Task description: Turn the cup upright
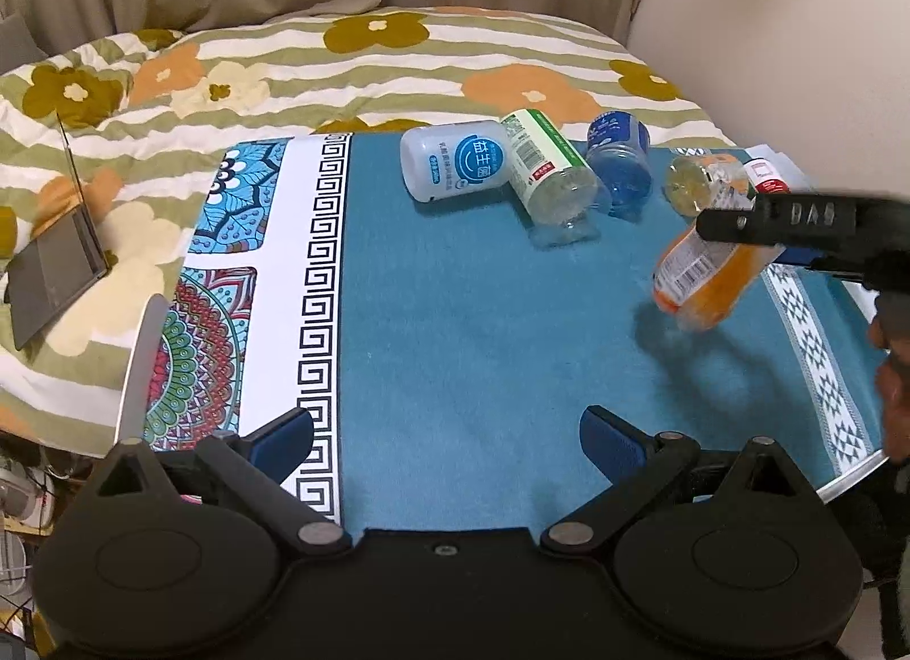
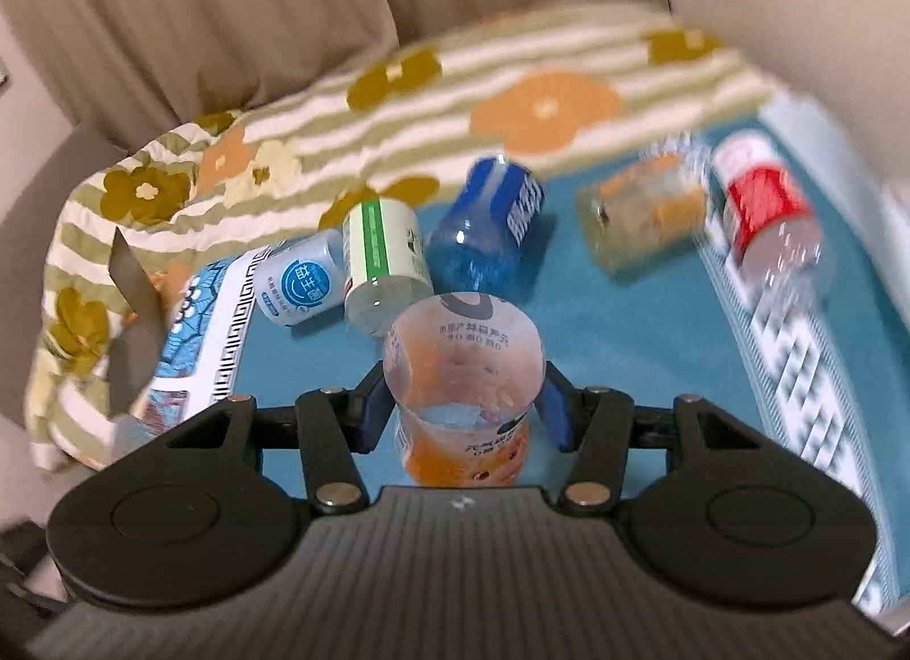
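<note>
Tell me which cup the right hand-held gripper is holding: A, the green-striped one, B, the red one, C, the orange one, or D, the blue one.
C: the right hand-held gripper is clamped on the orange cup, held off the teal mat; the others lie on it.

I count six cut-bottle cups in all. Five lie on their sides on the teal mat point(image 2: 597, 330): one white with a blue round logo point(image 2: 301, 284), one with a green-striped label point(image 2: 384, 267), one blue point(image 2: 489, 227), one pale yellow-orange point(image 2: 642, 210) and one red-labelled point(image 2: 765, 205). The sixth, an orange-labelled cup point(image 2: 463, 381), is up off the mat. I see two grippers, the left gripper point(image 1: 446, 435) and the right gripper point(image 2: 462, 409), plus one laptop point(image 1: 54, 267) on one flowered quilt point(image 1: 352, 68).
</note>
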{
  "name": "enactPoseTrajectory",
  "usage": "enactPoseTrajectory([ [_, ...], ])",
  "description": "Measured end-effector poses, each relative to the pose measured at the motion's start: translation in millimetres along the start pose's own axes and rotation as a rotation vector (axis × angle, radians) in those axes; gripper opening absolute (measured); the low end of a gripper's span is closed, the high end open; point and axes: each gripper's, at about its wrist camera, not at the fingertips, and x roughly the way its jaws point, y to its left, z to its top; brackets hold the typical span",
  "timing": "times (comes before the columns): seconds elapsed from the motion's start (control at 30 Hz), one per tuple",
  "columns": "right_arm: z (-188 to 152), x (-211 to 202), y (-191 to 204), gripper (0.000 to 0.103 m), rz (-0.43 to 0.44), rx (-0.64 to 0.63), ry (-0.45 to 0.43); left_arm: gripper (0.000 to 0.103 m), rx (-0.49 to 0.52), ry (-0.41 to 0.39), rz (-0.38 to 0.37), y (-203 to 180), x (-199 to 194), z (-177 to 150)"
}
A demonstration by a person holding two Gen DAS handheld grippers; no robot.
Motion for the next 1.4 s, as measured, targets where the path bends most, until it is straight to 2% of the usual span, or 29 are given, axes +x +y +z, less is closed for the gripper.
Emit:
enactPoseTrajectory([
  [0.23, -40.2, 19.0, 9.1, 0.069, -0.030, -0.175, -0.085, 0.102, 0.033, -0.023, 0.019, -2.0, 5.2, -7.4],
  [0.37, -49.5, 19.5, 13.3, 0.070, -0.034, -0.220, -0.122, 0.102, 0.047, -0.031, 0.020, -3.2, 5.7, -10.8],
  [0.57, -55.9, 19.4, 16.4, 0.072, -0.044, -0.243, -0.129, 0.102, 0.046, -0.029, 0.023, -3.5, 4.4, -13.9],
  [0.6, -56.0, 20.2, 16.6, 0.073, -0.048, -0.244, -0.124, 0.102, 0.045, -0.031, 0.025, -3.7, 3.8, -14.3],
  [0.77, -58.5, 20.2, 15.6, 0.093, -0.073, -0.246, -0.117, 0.102, 0.043, -0.042, 0.031, -5.4, 1.0, -13.9],
  [0.83, -58.6, 19.6, 14.3, 0.097, -0.069, -0.243, -0.110, 0.102, 0.042, -0.046, 0.033, -7.0, -0.9, -14.6],
  [1.0, -57.9, 16.9, 11.2, 0.097, -0.064, -0.244, -0.080, 0.102, 0.032, -0.058, 0.040, -11.2, -7.6, -15.7],
  [1.1, -55.1, 7.2, 8.8, 0.103, -0.050, -0.239, -0.069, 0.102, 0.024, -0.073, 0.048, -14.7, -14.8, -14.5],
  [1.4, -36.2, -63.5, -7.3, 0.103, -0.064, -0.216, -0.022, 0.102, 0.005, -0.130, 0.076, -34.0, -48.0, -6.5],
])
